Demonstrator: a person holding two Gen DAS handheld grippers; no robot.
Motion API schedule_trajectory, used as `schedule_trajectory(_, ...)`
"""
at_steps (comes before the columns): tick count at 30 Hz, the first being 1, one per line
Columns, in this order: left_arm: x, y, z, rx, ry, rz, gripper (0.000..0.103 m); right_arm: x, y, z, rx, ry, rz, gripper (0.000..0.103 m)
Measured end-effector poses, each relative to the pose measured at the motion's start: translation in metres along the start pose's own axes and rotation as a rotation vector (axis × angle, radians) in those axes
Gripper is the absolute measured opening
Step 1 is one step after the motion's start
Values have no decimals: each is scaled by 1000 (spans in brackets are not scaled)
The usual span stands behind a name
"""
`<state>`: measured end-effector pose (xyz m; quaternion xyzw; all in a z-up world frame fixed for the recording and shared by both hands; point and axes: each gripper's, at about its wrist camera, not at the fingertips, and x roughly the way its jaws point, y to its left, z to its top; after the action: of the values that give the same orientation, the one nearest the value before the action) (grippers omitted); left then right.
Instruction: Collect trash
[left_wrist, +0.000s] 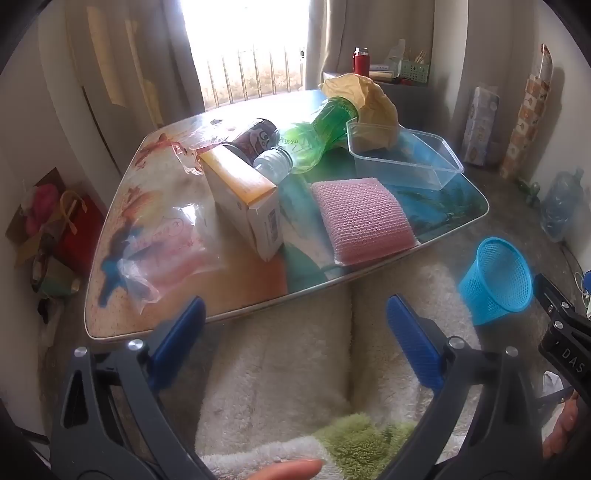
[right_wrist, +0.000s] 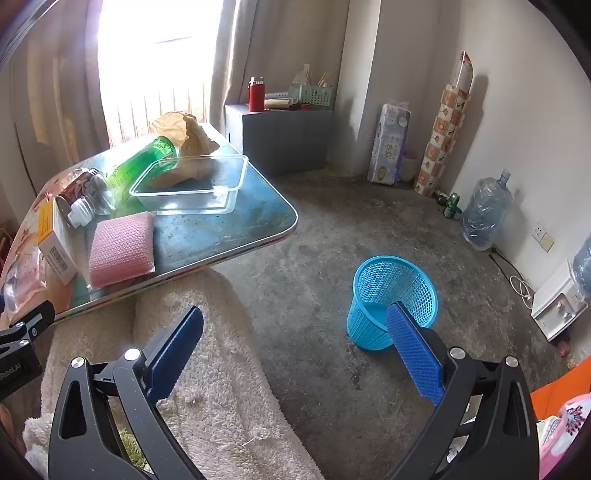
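A low table (left_wrist: 461, 218) (right_wrist: 258, 225) holds trash: a clear plastic bag (left_wrist: 162, 251), a white and yellow carton (left_wrist: 247, 195) (right_wrist: 55, 240), a green bottle (left_wrist: 314, 140) (right_wrist: 144, 162), a dark can (left_wrist: 258, 136), a pink sponge (left_wrist: 362, 218) (right_wrist: 122, 247), a clear plastic tub (left_wrist: 406, 158) (right_wrist: 192, 184) and crumpled yellow paper (left_wrist: 365, 96) (right_wrist: 184, 136). A blue mesh bin (left_wrist: 498, 280) (right_wrist: 391, 299) stands empty on the floor to the right. My left gripper (left_wrist: 295, 339) is open and empty before the table's near edge. My right gripper (right_wrist: 295, 347) is open and empty, left of the bin.
A cream fluffy rug (left_wrist: 288, 369) (right_wrist: 207, 369) lies under both grippers. A grey cabinet (right_wrist: 280, 136) with a red flask stands behind the table. Tissue packs (right_wrist: 388, 144), a water jug (right_wrist: 484, 210) and a white appliance (right_wrist: 557, 299) line the right wall. Bags (left_wrist: 55, 236) sit left of the table.
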<state>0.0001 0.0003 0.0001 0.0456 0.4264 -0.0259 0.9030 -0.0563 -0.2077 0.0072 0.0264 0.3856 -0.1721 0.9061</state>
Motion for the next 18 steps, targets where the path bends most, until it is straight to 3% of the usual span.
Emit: schedule_trajectory(18, 6, 6, -3, 2, 7, 10, 94, 0, 0, 3, 0, -3, 1, 97)
